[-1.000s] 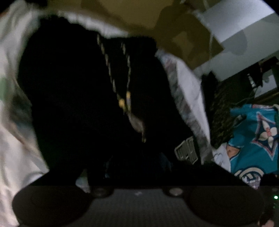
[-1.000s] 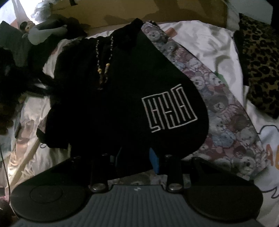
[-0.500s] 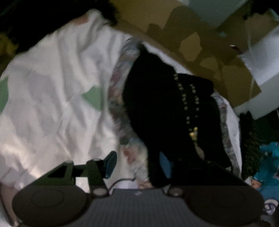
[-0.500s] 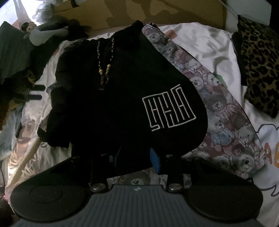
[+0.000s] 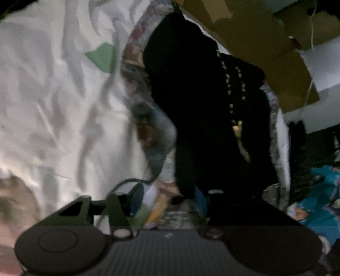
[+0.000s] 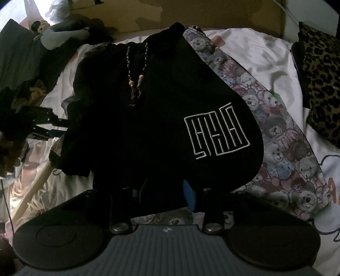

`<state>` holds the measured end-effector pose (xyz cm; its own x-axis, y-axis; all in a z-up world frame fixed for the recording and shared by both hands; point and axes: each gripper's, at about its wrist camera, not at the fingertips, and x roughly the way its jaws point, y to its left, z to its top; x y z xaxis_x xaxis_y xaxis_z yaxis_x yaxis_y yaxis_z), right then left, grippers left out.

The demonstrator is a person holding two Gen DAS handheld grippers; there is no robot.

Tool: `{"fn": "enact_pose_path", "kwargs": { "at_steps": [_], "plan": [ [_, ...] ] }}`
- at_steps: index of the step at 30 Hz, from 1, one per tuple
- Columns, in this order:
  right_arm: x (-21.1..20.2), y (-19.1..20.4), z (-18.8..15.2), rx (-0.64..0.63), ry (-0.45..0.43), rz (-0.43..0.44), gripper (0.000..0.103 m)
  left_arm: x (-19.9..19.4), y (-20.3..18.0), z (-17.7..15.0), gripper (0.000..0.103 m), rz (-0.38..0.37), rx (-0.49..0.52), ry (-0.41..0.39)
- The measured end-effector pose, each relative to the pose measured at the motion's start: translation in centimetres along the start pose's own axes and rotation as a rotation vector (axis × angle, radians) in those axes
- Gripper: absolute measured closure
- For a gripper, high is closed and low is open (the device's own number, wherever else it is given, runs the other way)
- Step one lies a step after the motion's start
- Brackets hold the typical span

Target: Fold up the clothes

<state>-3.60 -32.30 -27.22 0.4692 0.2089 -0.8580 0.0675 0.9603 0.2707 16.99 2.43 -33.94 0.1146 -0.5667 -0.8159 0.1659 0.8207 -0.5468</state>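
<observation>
A black hoodie (image 6: 161,110) with a white line logo and a beaded drawstring lies on a bear-print cloth (image 6: 282,152) on the bed. My right gripper (image 6: 165,191) is at its near hem, and the black fabric fills the gap between the blue pads. In the left wrist view the hoodie (image 5: 208,106) fills the right half. My left gripper (image 5: 169,198) hangs low at the hoodie's side edge with its jaws closing. A corner of black fabric hangs by the right pad, and the pads do not press on it. In the right wrist view the left gripper (image 6: 59,127) shows dark beside the hoodie's left side.
A white rumpled sheet (image 5: 53,106) covers the bed. A leopard-print pillow (image 6: 318,80) lies at the right, and plush toys (image 6: 61,34) at the far left. A brown headboard (image 6: 212,14) runs along the back. Teal printed fabric (image 5: 318,201) lies beyond the bed.
My left gripper came off the top of the hoodie and moved down to its side edge, so the white sheet now fills the left of its view. The right gripper has not moved.
</observation>
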Motion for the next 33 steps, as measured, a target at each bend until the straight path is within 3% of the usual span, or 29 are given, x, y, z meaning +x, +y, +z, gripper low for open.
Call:
{"fn": "enact_pose_path", "kwargs": {
  "at_steps": [2,5,10,21,25,29,31,33],
  "plan": [
    [0.0,-0.2,-0.1,0.007,0.002,-0.002,0.059,0.4,-0.4,0.2,0.059,0.003,0.015,0.000],
    [0.2,-0.5,-0.3,0.018,0.011,-0.007,0.059,0.4,-0.4,0.5,0.094,0.007,0.000,0.000],
    [0.3,-0.3,-0.5,0.008,0.014,-0.004,0.058,-1.5,-1.8,0.4,0.098,0.030,0.057,-0.032],
    [0.4,0.0,-0.6,-0.004,0.016,-0.005,0.058,-8.5,-5.2,1.4,0.103,-0.094,0.098,-0.150],
    [0.5,0.0,-0.7,-0.009,0.018,-0.005,0.058,-8.6,-6.0,1.9,0.103,-0.057,0.136,-0.165],
    [0.5,0.0,-0.8,-0.012,0.019,-0.004,0.058,-7.4,-4.7,1.8,0.089,-0.007,0.094,-0.112],
    [0.7,-0.1,-0.9,-0.012,0.024,-0.009,0.058,-6.8,-4.0,1.4,0.072,0.014,0.075,-0.086],
    [0.8,-0.1,-0.9,-0.008,0.028,-0.012,0.058,-5.9,-3.4,1.1,0.038,0.034,0.065,-0.076]
  ]
}}
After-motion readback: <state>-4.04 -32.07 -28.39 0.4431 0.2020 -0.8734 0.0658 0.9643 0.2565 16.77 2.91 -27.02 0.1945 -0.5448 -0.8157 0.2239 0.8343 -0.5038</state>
